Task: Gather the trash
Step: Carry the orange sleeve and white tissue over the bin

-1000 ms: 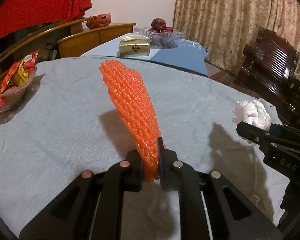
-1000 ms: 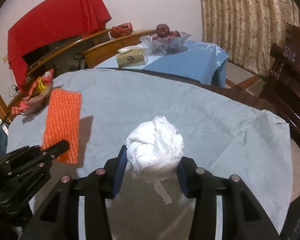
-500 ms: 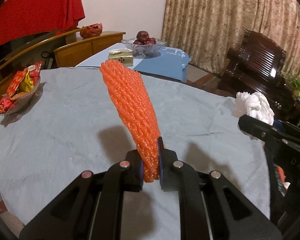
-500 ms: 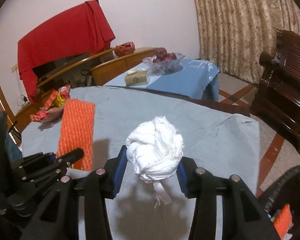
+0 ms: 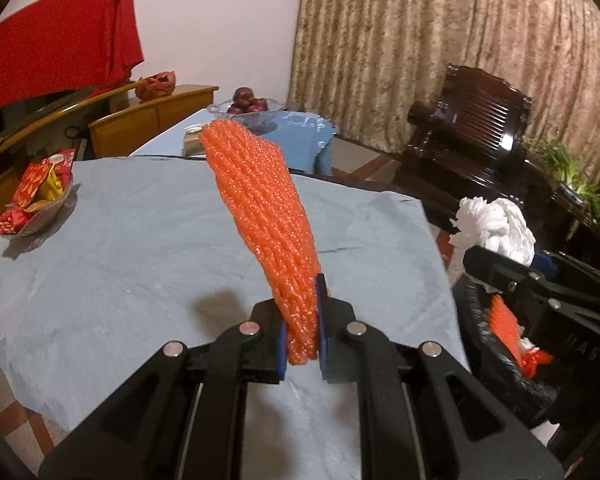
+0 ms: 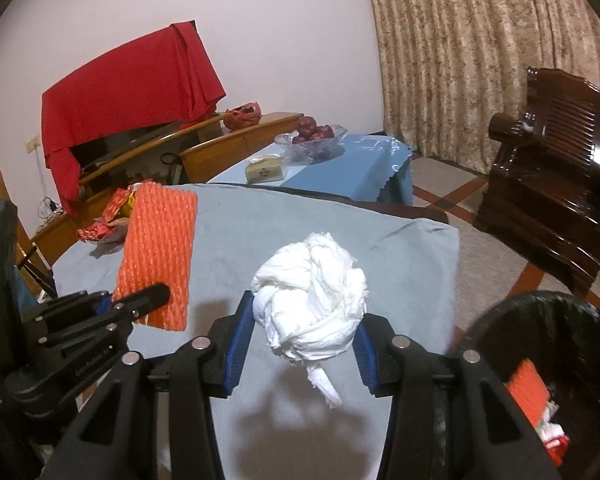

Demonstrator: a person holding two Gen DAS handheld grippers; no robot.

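Above the grey-clothed table (image 5: 140,248), both loads carried.
Left tool (image 5: 302,340) clamps orange foam net sleeve (image 5: 264,216); right tool (image 6: 300,344) clamps white crumpled tissue wad (image 6: 312,300). Black-lined bin (image 6: 572,320) lies right, nearer right tool.

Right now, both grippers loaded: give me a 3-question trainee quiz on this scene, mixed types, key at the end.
1. True or false: the left gripper is shut on the foam net.
2. Multiple choice: what does the right gripper hold? A) a red snack pack B) a tissue wad C) an apple
3. Short answer: where is the bin in the right wrist view, and what is in it?

Key:
1. True.
2. B.
3. At the lower right, beside the table; it already holds orange and white trash.
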